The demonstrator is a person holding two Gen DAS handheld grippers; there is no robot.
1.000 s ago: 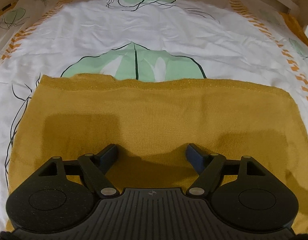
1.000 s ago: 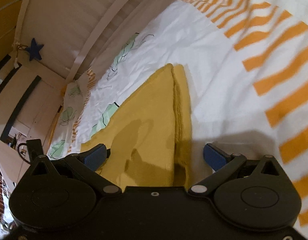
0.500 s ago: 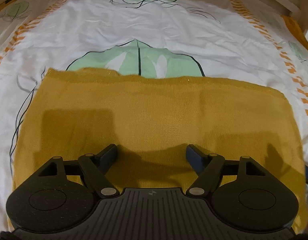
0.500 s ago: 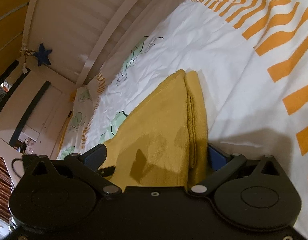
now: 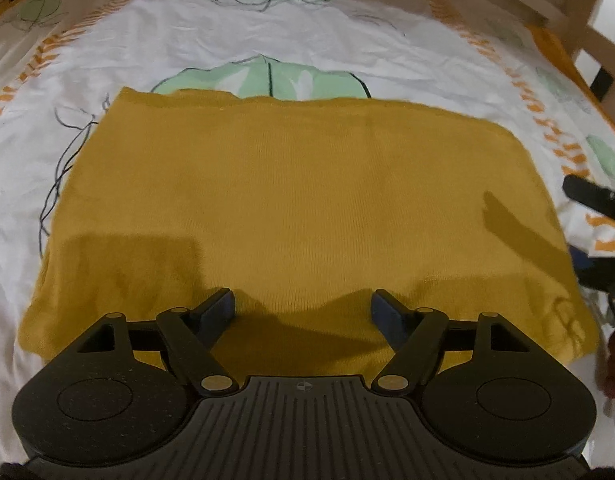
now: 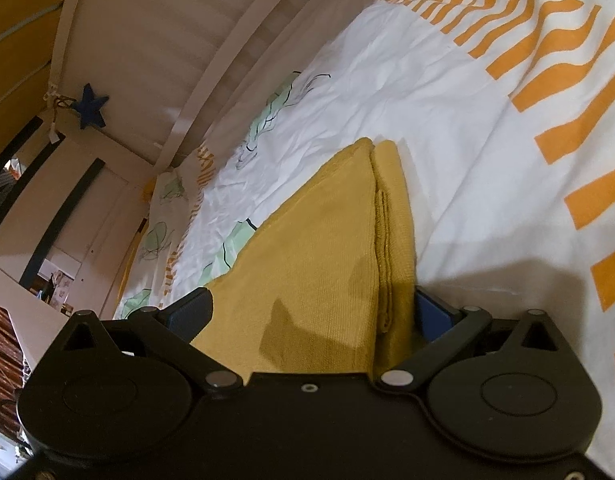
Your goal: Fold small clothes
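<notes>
Mustard knit garment (image 5: 299, 208) lies folded flat on the leaf-print bedsheet (image 5: 315, 40). Left gripper (image 5: 303, 308) hovers spread above it. Right gripper (image 6: 311, 312) straddles its layered edge, jaws apart.

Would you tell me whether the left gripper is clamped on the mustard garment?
No, the left gripper has its jaws wide apart above the flat mustard garment, with no fabric pinched between them.
</notes>
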